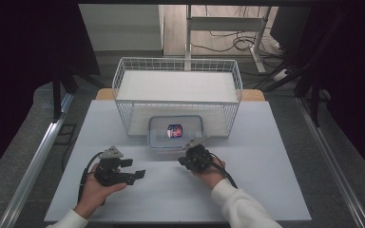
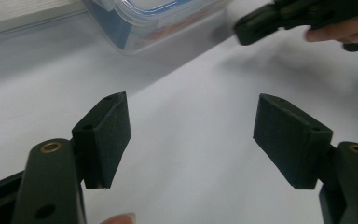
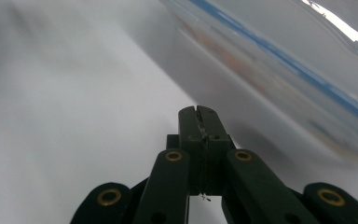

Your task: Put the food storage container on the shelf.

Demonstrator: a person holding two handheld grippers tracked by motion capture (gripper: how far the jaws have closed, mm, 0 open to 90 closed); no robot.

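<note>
- Counter: flat, matte white board; dark grey floor around it, metal rails along both sides, cables and a pale frame on the floor behind.
- Wire basket: white, rectangular, open grid walls, at the far middle of the counter.
- Clear plastic container: rectangular with rounded corners, blue-edged lid, sitting at the basket's near side, partly against its front wall; whether inside or just in front, cannot tell. A small red-and-blue item shows through it, too small to identify.
- Right gripper: black, hard-edged; its fingers are pressed together with nothing between them, tips at the container's near right corner; contact cannot be judged. In the right gripper view the container wall is motion-blurred.
- Left gripper: black, grey three-cornered plate on top; fingers spread wide, flat rubbery pads, empty, over bare counter, apart from the container.
- Sleeves white, cut off at the bottom edge.
</note>
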